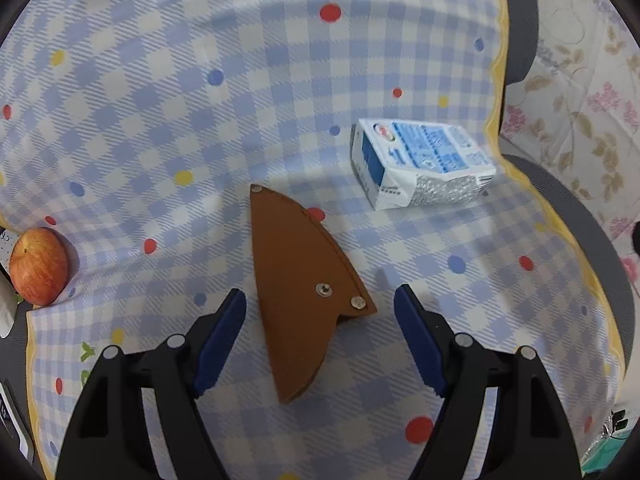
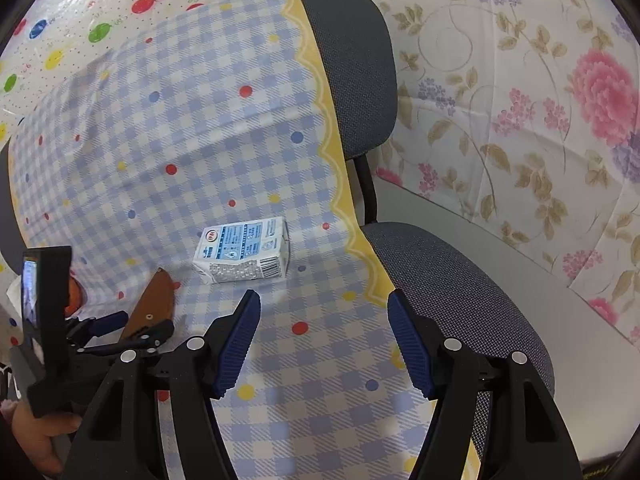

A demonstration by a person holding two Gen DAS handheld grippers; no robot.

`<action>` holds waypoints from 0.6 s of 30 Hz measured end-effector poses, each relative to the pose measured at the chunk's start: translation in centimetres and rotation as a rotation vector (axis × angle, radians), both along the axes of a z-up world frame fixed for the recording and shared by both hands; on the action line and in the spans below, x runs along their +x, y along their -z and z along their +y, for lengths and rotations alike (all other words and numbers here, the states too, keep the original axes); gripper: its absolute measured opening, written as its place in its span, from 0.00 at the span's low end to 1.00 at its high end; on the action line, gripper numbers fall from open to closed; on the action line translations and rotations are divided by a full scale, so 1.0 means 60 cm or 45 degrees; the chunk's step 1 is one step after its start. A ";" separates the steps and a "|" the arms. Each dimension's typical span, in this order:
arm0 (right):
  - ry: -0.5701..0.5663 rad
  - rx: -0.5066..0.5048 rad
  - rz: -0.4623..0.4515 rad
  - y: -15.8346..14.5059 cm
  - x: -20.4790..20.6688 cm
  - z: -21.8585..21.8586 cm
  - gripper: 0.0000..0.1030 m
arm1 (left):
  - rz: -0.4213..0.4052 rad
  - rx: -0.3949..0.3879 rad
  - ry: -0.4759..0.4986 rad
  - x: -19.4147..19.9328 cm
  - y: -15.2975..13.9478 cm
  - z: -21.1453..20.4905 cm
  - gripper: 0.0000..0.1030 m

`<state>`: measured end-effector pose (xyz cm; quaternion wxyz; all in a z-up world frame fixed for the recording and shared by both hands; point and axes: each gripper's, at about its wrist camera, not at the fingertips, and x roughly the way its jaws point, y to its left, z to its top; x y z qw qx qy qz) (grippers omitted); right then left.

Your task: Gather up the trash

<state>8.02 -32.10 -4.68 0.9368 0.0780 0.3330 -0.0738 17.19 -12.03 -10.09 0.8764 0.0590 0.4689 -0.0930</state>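
Ahead: milk carton (image 2: 244,252) beyond open right gripper (image 2: 324,340).

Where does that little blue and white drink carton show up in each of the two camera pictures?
Left wrist view: the carton lies on its side right of centre, beyond the open left gripper.
Right wrist view: the carton lies near the middle, beyond the open right gripper.
Shared landmark: the brown leather sheath, nearer the cameras and left of the carton.
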 end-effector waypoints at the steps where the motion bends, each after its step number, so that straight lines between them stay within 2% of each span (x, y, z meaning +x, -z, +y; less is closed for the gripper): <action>1: 0.001 0.003 0.001 0.001 0.001 -0.002 0.65 | 0.007 0.010 -0.009 0.004 0.004 0.000 0.68; 3: -0.001 0.003 0.007 0.003 0.003 -0.002 0.65 | -0.013 0.012 -0.032 0.004 0.005 0.005 0.61; 4: -0.003 0.001 0.012 0.006 0.005 0.000 0.65 | -0.021 0.009 -0.039 0.003 0.004 0.008 0.54; 7: -0.020 -0.001 0.032 0.017 0.017 0.007 0.65 | -0.016 -0.071 -0.028 -0.003 0.002 0.033 0.53; 9: -0.043 0.002 0.046 0.027 0.030 0.015 0.65 | -0.047 -0.149 -0.015 -0.015 -0.006 0.054 0.53; 11: -0.082 0.019 0.066 0.041 0.050 0.024 0.64 | -0.077 -0.176 -0.003 -0.025 -0.011 0.067 0.53; 15: -0.135 0.057 0.104 0.061 0.090 0.041 0.61 | -0.131 -0.175 0.001 -0.032 -0.027 0.085 0.52; 18: -0.163 0.046 0.130 0.072 0.126 0.066 0.65 | -0.172 -0.167 -0.014 -0.027 -0.042 0.107 0.52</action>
